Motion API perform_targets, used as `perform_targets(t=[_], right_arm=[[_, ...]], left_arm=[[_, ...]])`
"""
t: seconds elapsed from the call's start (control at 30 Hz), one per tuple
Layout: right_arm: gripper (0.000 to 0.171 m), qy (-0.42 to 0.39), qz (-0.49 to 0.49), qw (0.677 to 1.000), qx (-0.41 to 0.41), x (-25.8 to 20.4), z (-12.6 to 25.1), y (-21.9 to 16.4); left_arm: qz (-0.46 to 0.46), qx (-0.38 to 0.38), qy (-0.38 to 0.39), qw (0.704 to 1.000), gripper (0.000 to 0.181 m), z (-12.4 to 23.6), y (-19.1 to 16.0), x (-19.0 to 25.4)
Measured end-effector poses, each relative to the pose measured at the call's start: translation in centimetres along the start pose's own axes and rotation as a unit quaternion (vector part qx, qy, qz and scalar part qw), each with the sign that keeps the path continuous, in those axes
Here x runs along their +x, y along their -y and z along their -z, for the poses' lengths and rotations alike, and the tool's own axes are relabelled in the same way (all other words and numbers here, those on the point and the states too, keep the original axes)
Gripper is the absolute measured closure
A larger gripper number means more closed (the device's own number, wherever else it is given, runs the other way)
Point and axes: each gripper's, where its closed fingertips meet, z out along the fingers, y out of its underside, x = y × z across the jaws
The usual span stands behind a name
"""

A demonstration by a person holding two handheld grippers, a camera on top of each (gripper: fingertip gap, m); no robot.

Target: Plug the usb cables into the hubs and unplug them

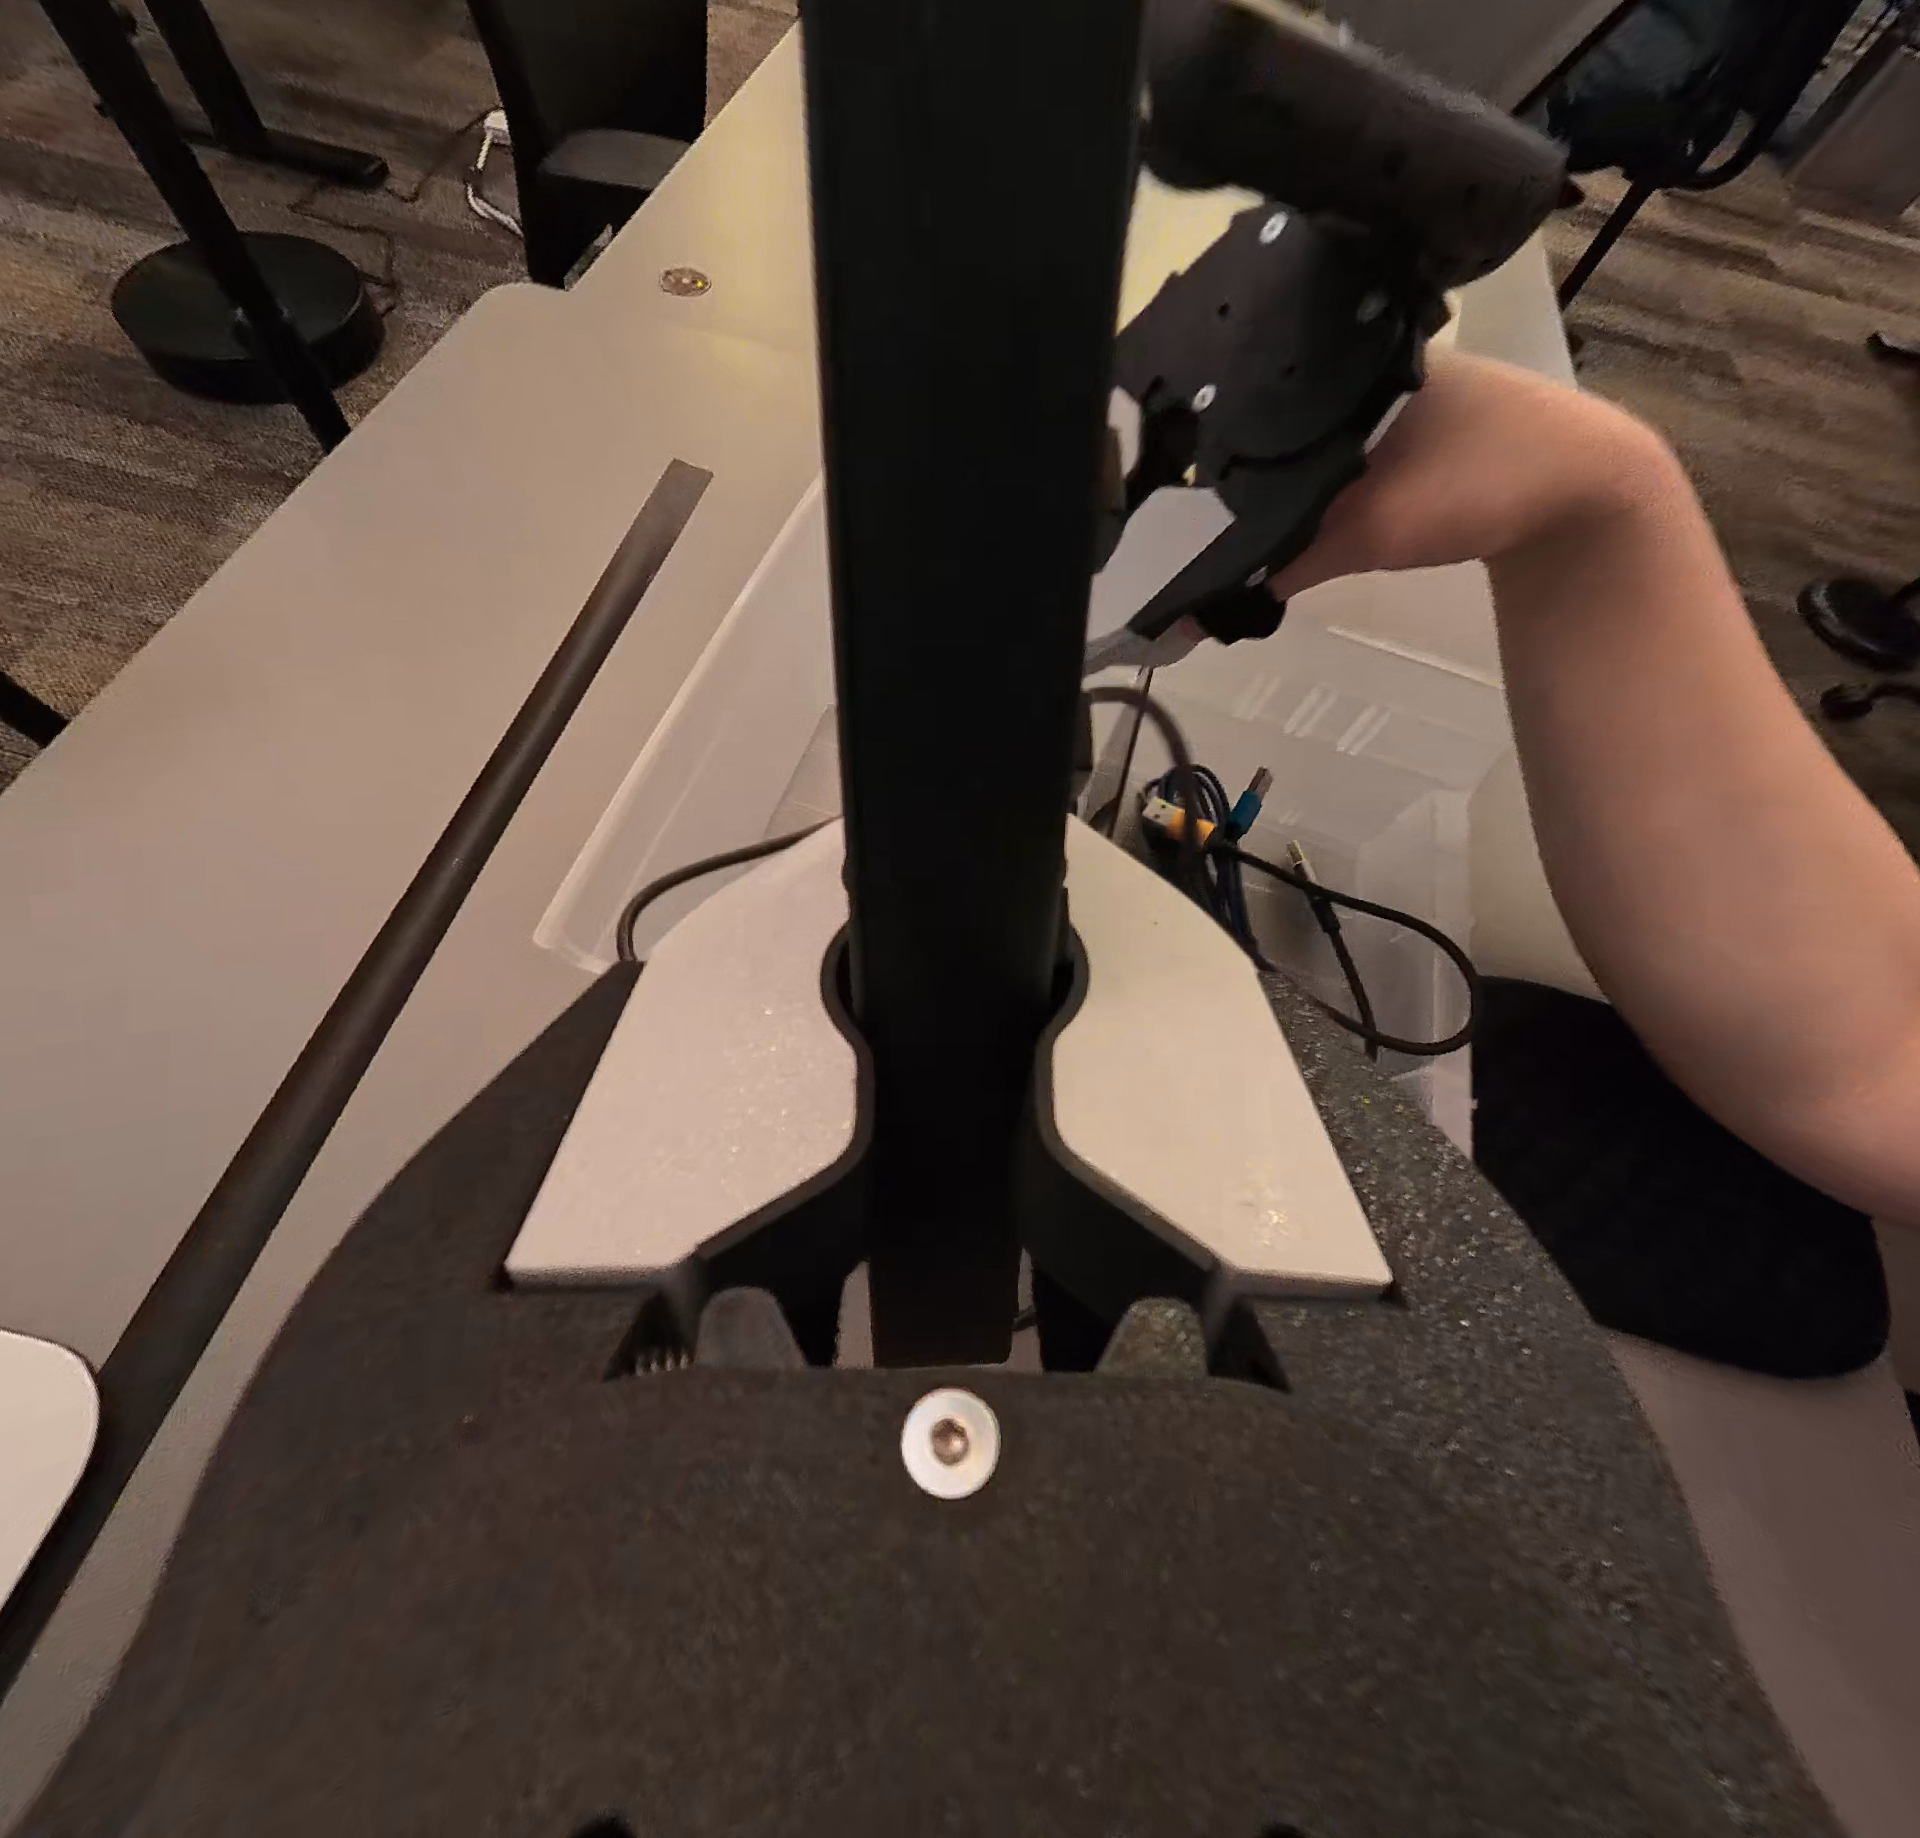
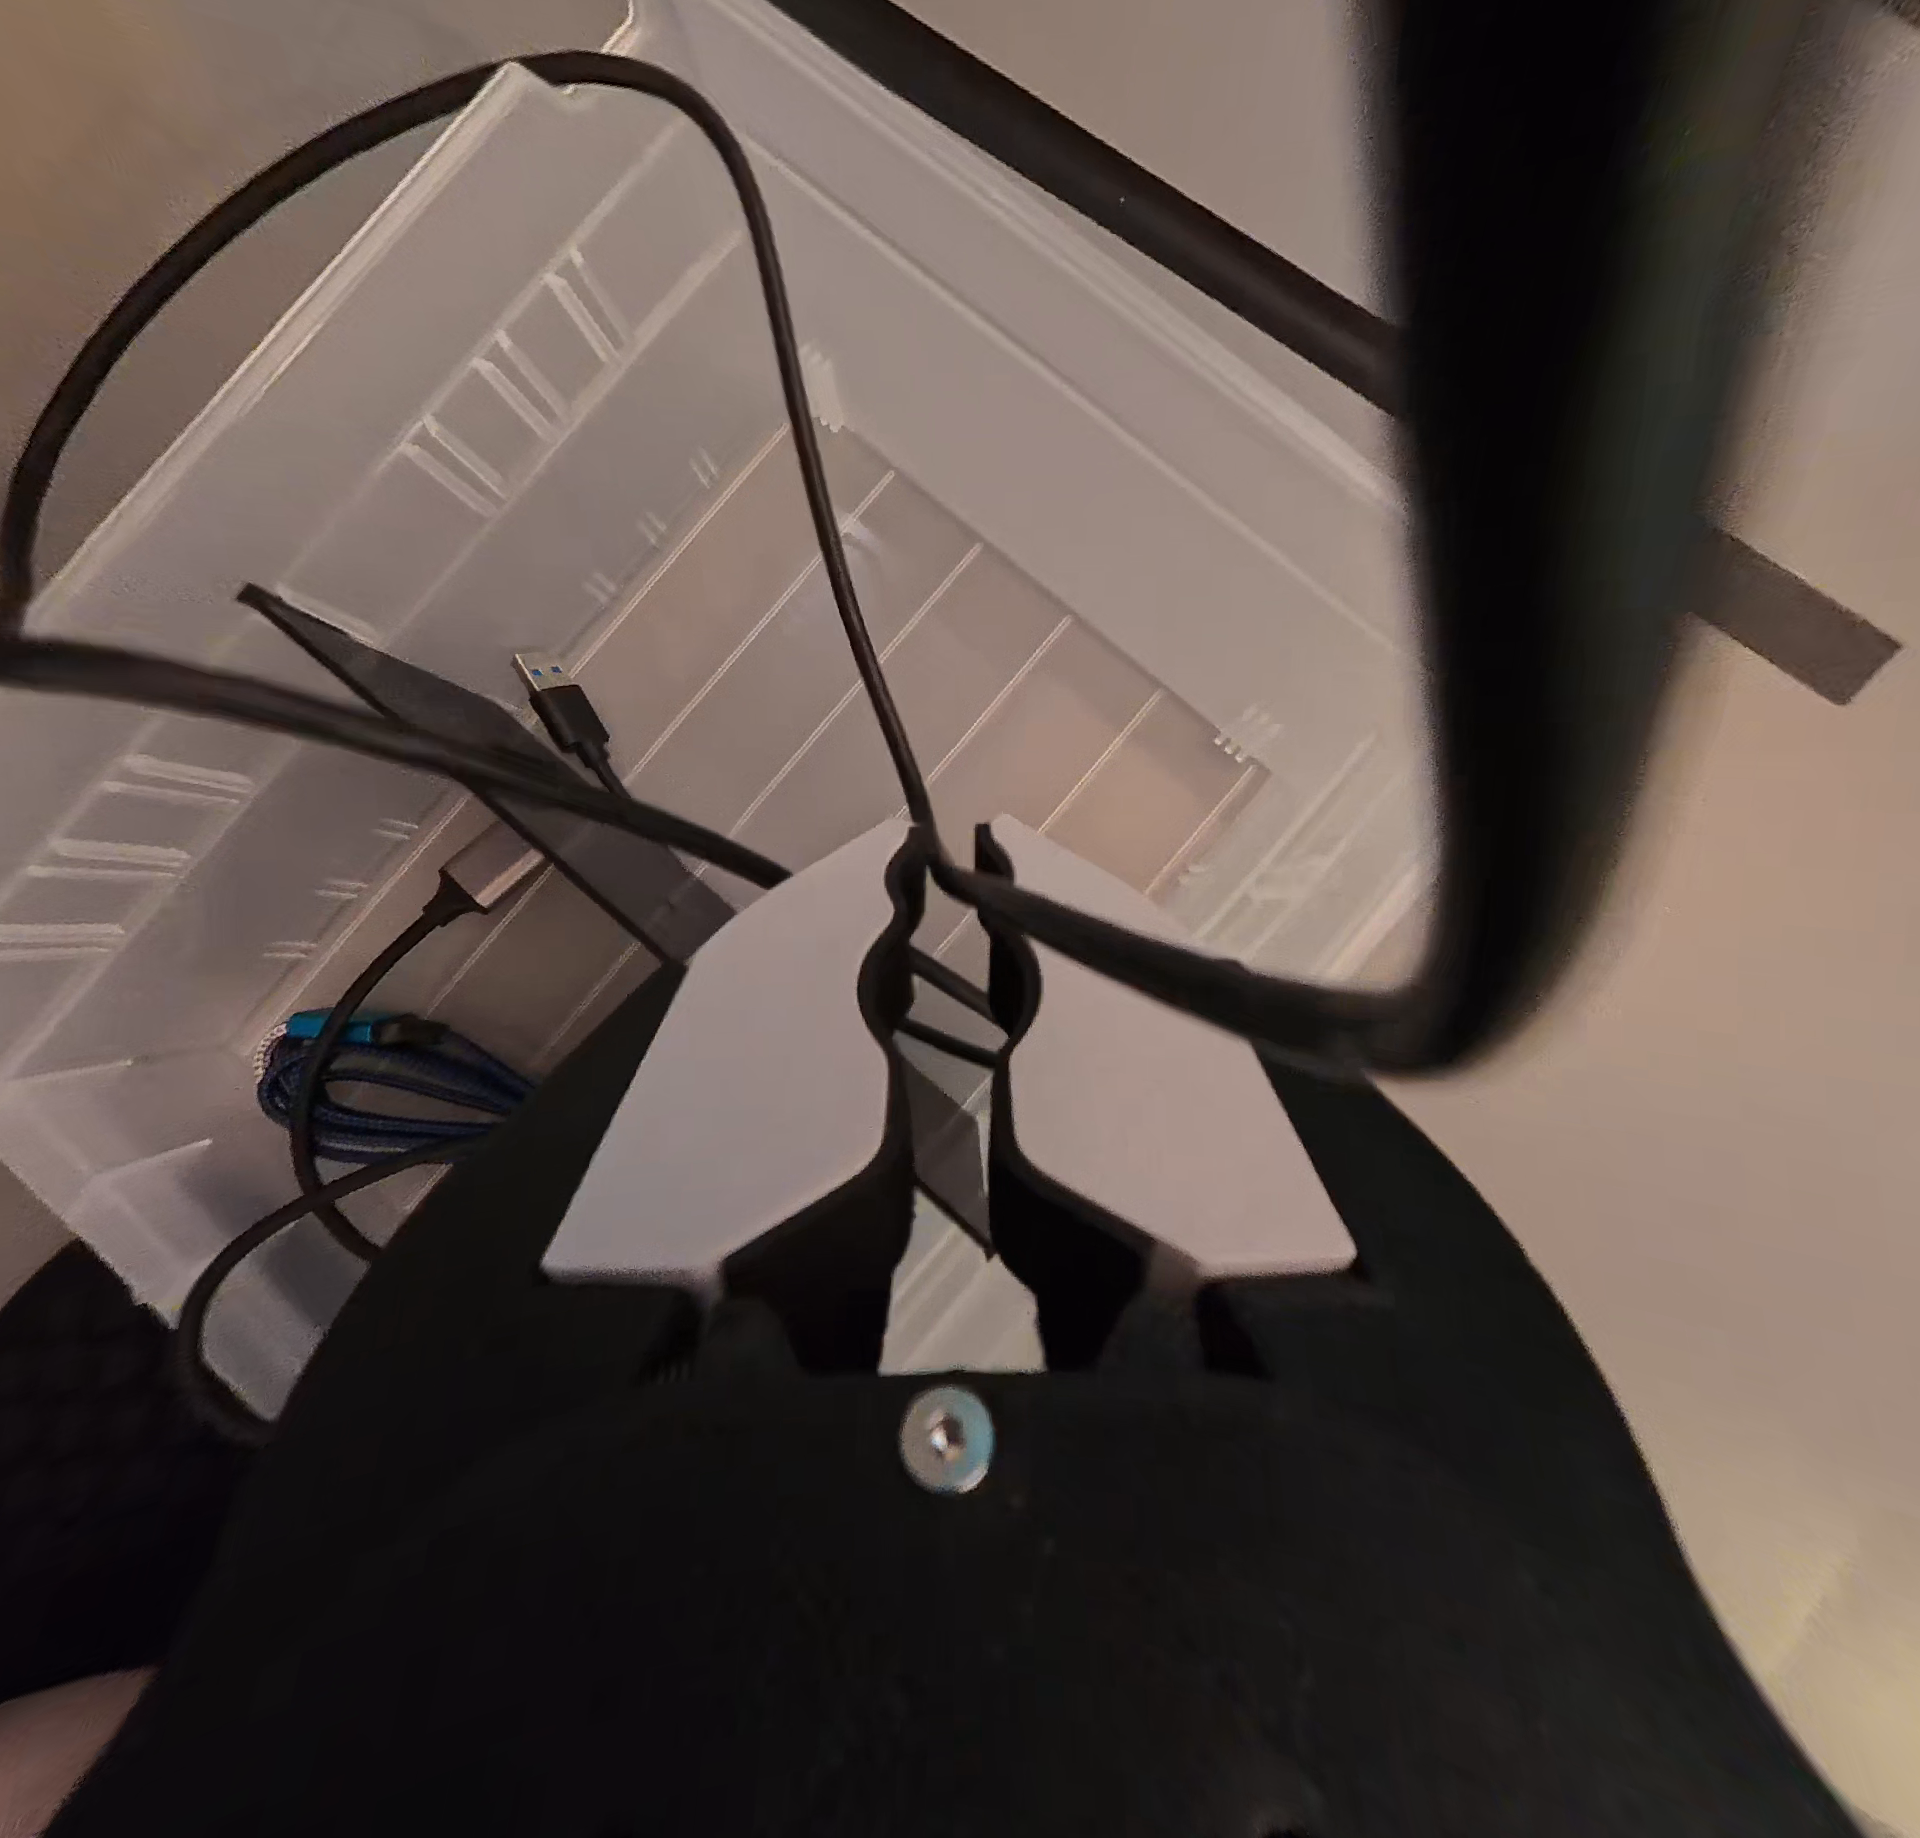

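Left wrist view: the left gripper (image 1: 951, 1019) has its fingers clenched on a long black hub (image 1: 956, 438), held upright above the clear bin (image 1: 1382, 708).

Right wrist view: the right gripper (image 2: 951, 853) pinches a thin black cable (image 2: 790, 334) at the fingertips; its plug is hidden. Better to regrip nearer the plug before inserting.

Left gripper (image 1: 951, 967) at lower centre, clamped on a long black hub (image 1: 951, 438) running up the frame, right gripper (image 1: 1143, 645) at upper right held by a forearm (image 1: 1621, 749), clear bin (image 1: 1413, 853) below it holding coiled usb cables (image 1: 1205, 822), pale table (image 1: 312, 749) at left
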Motion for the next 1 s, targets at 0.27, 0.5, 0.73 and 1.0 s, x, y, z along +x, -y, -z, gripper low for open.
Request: perform_targets(t=[0.27,0.5,0.73,1.0], right_arm=[[0.149,-0.068,0.087,0.993,0.036,-1.7,6.4,1.0],[0.148,0.039,0.345,0.923,0.164,-12.5,6.3,6.0],[0.165,0.045,0.307,0.945,0.108,-11.0,3.2,5.5],[0.125,0.050,0.144,0.918,0.367,-9.4,11.2,12.4]], left_arm=[[0.004,0.006,0.004,1.000,0.155,0.3,0.1,-0.7],[0.001,-0.001,0.002,1.000,0.155,0.1,0.0,-0.5],[-0.005,-0.012,0.001,1.000,0.155,0.4,-0.4,-0.5],[-0.072,-0.033,-0.030,0.996,0.155,-0.1,-0.8,1.5]])
